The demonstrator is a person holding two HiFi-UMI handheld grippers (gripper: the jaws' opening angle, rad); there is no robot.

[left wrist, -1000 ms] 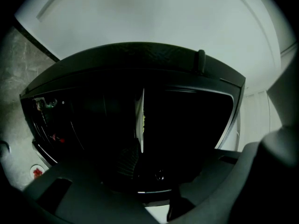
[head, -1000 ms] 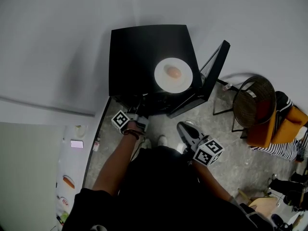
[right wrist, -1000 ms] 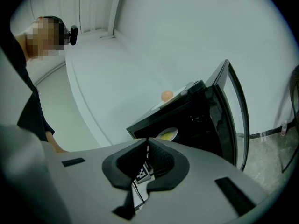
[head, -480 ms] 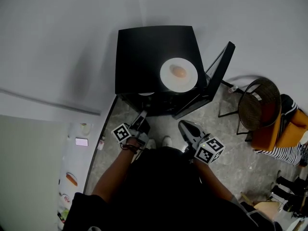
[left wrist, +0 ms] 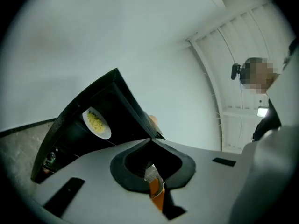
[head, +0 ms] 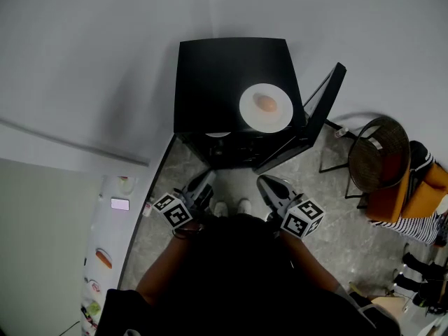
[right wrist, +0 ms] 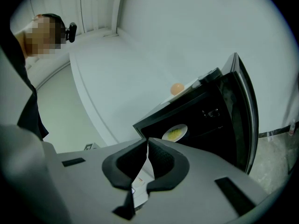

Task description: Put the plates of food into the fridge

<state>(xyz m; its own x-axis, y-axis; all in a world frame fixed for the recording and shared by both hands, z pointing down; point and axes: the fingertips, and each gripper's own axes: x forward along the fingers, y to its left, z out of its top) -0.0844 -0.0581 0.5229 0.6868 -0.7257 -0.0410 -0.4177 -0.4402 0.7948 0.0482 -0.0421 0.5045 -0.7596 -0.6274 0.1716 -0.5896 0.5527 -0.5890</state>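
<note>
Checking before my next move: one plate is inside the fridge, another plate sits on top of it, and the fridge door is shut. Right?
No, the fridge door is open, as the right gripper view shows. One plate is inside the fridge and another plate sits on top.

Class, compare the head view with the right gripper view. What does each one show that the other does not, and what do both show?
Only the head view shows the left gripper, the chair and the whole flat top of the fridge. Only the right gripper view shows the yellow food on a plate inside the fridge, and the right gripper with its jaws closed together on nothing. Both show the black fridge, its open door and the round orange food on top of it.
</note>
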